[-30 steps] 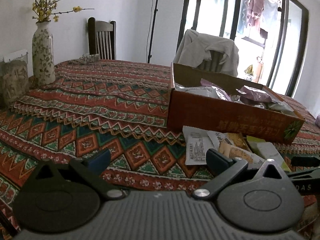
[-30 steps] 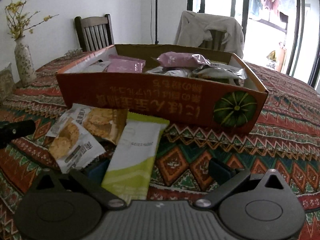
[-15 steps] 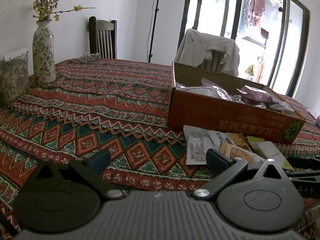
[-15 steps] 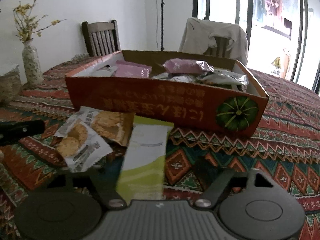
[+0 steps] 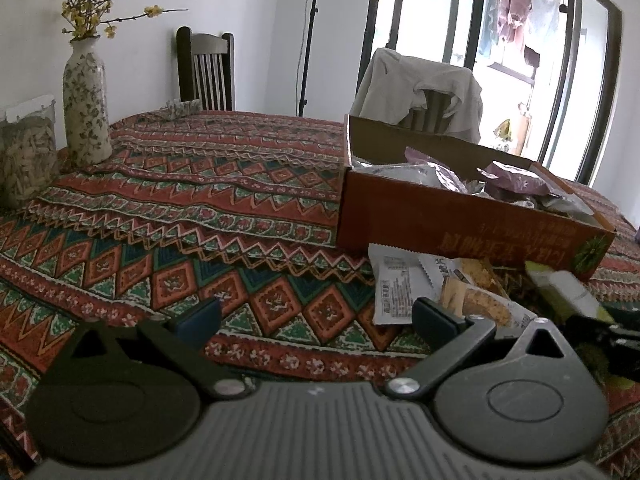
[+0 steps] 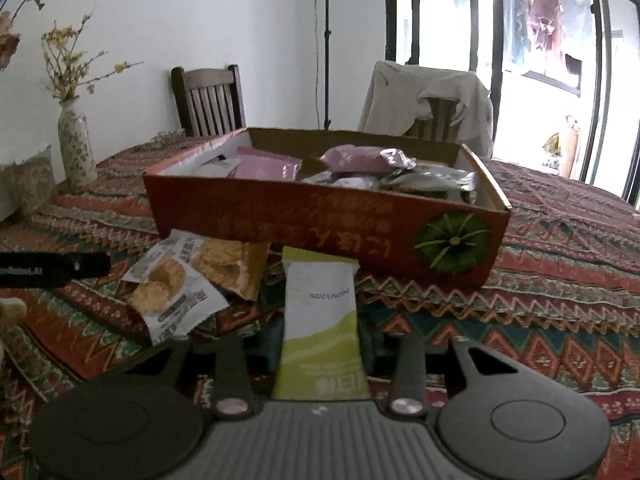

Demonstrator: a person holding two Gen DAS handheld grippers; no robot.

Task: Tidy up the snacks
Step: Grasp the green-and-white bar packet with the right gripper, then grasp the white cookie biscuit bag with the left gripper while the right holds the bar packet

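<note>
My right gripper (image 6: 322, 340) has a green and white snack packet (image 6: 320, 312) between its fingers. Its jaws are closing and the pads touch the packet's two long sides. The packet points toward the orange cardboard box (image 6: 320, 220), which holds several pink and silver snack packs. Two cracker packets (image 6: 172, 284) lie on the cloth left of the green one. My left gripper (image 5: 316, 316) is open over the patterned tablecloth with nothing between its fingers. From the left wrist view, the box (image 5: 460, 220), the cracker packets (image 5: 476, 300) and the green packet (image 5: 564, 288) are to the right.
A flowered vase (image 5: 86, 100) and a lidded jar (image 5: 26, 156) stand at the table's far left. A wooden chair (image 5: 206, 72) and a chair draped with a pale garment (image 5: 420, 84) stand behind the table. Glass doors fill the right side.
The right gripper's jaws went from wide open to closed in on the green and white packet, and it rose a little. The left gripper stayed still.
</note>
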